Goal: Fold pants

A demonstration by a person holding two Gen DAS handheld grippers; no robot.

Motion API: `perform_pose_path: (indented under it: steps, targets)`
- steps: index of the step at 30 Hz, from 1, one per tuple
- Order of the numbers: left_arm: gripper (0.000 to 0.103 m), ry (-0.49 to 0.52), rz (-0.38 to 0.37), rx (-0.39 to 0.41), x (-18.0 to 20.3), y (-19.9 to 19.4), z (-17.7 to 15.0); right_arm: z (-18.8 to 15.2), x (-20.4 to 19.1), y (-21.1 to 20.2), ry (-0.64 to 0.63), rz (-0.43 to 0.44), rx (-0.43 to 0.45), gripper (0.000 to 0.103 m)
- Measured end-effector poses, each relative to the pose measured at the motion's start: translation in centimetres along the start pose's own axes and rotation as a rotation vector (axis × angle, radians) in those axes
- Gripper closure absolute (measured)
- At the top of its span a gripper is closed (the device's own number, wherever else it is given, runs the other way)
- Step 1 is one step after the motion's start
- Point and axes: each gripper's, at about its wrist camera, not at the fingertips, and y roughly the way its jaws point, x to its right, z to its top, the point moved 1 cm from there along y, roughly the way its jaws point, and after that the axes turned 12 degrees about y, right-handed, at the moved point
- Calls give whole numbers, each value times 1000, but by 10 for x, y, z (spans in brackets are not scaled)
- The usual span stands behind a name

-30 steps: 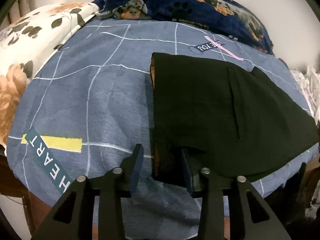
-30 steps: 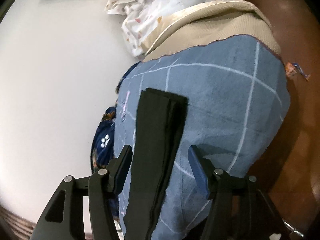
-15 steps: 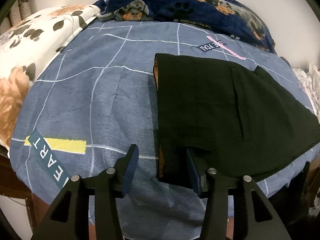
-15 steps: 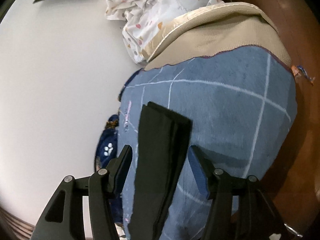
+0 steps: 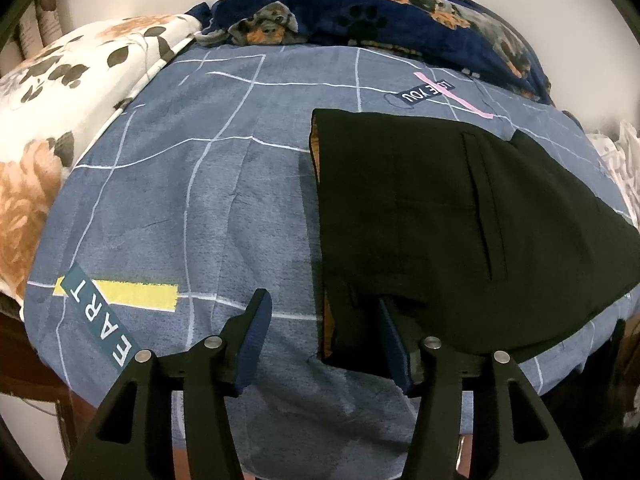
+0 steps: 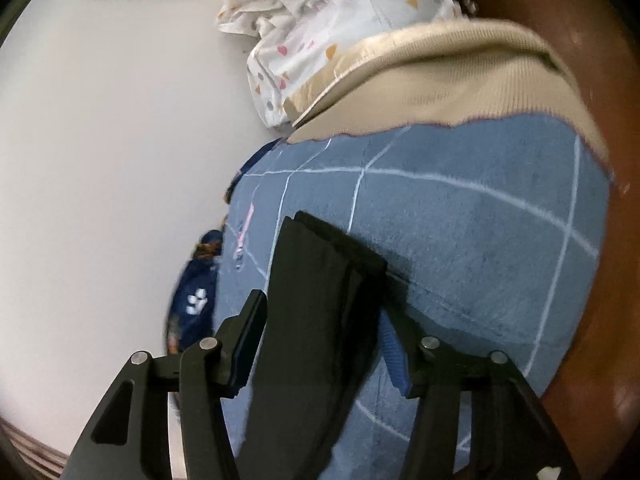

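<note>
Black pants [image 5: 440, 220] lie folded flat on a blue grid-patterned blanket [image 5: 200, 208], waistband at the left with an orange lining edge. My left gripper [image 5: 324, 336] is open at the pants' near left corner, its right finger over the fabric, its left finger over the blanket. In the right wrist view the folded leg end [image 6: 320, 300] runs up between the fingers of my right gripper [image 6: 324, 340], which is open and holds nothing.
A navy dog-print blanket [image 5: 400, 12] lies at the back. A floral cream quilt [image 5: 52, 120] lies at left. A white patterned cloth [image 6: 320, 20] and a beige mattress edge [image 6: 460, 88] lie beyond the blanket. Brown floor [image 6: 608, 280] is at right.
Both grippers have drawn back slightly from the pants, so more blanket shows. The pants have not moved. Both grippers stay open.
</note>
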Motion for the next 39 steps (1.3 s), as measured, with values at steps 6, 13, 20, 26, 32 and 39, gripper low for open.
perform_pose_path:
  steps: [6, 13, 20, 26, 32, 39]
  targets:
    - [43, -19, -3, -3, -3, 1, 0, -14, -3, 10, -60, -7, -93, 52]
    - [43, -23, -5, -1, -4, 1, 0, -9, -22, 23, -151, -196, -29, 89]
    - [42, -26, -8, 1, -4, 1, 0, -47, -61, 15, -302, -166, -21, 90]
    - [42, -37, -18, 5, -6, 1, -1, -114, -103, 34, -415, -83, -125, 90]
    - [42, -47, -27, 11, -7, 1, -2, -196, -104, 62, -514, -106, -261, 90]
    - [42, -55, -33, 14, -8, 1, -3, -269, -81, 94, -604, -177, -381, 90]
